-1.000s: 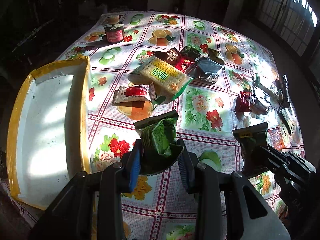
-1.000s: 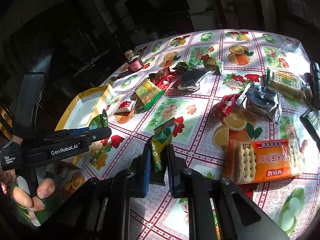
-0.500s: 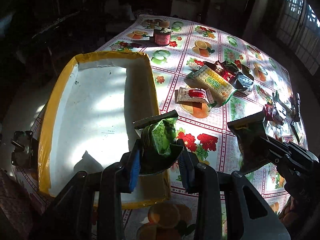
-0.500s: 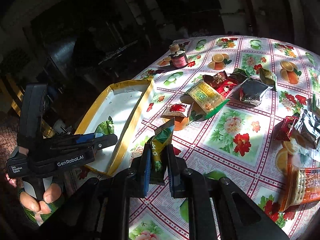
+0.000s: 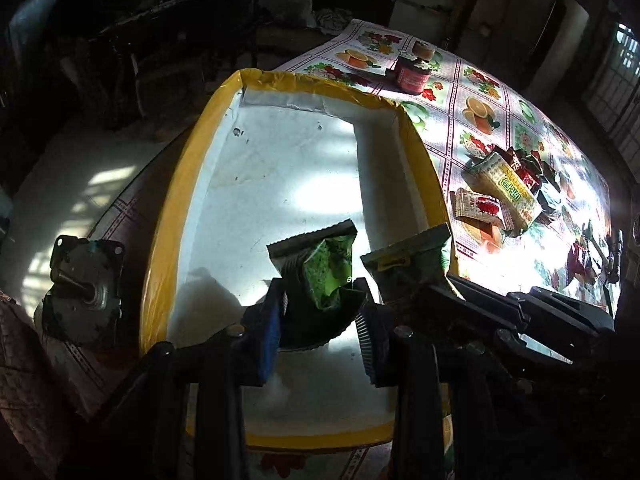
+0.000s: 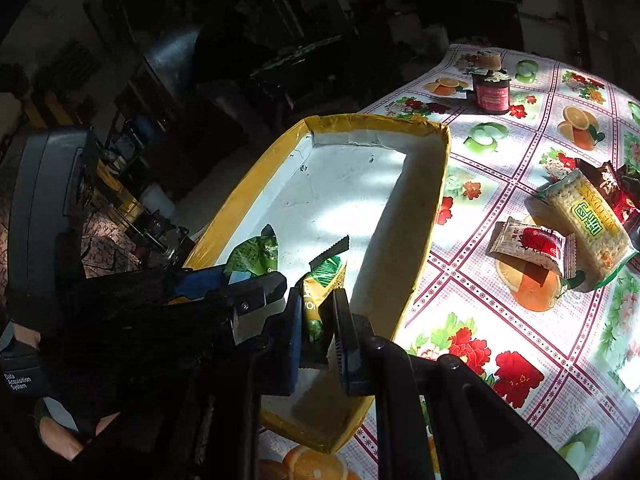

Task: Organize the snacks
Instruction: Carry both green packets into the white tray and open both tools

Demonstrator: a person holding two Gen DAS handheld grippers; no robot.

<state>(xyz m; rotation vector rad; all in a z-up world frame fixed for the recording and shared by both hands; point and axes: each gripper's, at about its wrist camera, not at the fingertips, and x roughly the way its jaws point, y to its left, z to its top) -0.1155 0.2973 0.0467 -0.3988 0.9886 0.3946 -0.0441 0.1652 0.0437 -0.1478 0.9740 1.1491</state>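
Left wrist view: white tray (image 5: 416, 160) with yellow taped rim sits at the near left corner of the table (image 5: 472, 96), floor of the tray bare, nothing lying in it. Left gripper (image 5: 320, 320) hangs over the tray's near end, fingers part-closed and clamped on a green snack packet (image 5: 326, 268), packet upright, top seal sticking up above the pads. Just right of it the right gripper (image 5: 436, 296) comes in from the tray's right side, holding a dark green-yellow packet (image 5: 408, 256) above the tray's right rim.

Right wrist view: right gripper (image 6: 318, 320) fingers squeezed nearly together on the thin green-yellow packet (image 6: 322, 284), edge-on, held above the tray (image 6: 436, 208) interior near its right wall. Left gripper (image 6: 256, 280) crosses from the left with the green packet (image 6: 254, 254) over the tray's left side. Gloved hand (image 6: 60, 436) shows at the lower left.

Rest of the snacks lie loose mid-table, outside the tray: cracker pack (image 6: 588, 220), small red-white sachet (image 6: 532, 244), dark red wrappers (image 6: 616, 188). Red-labelled jar (image 6: 491, 94) stands near the far edge, beyond the tray.
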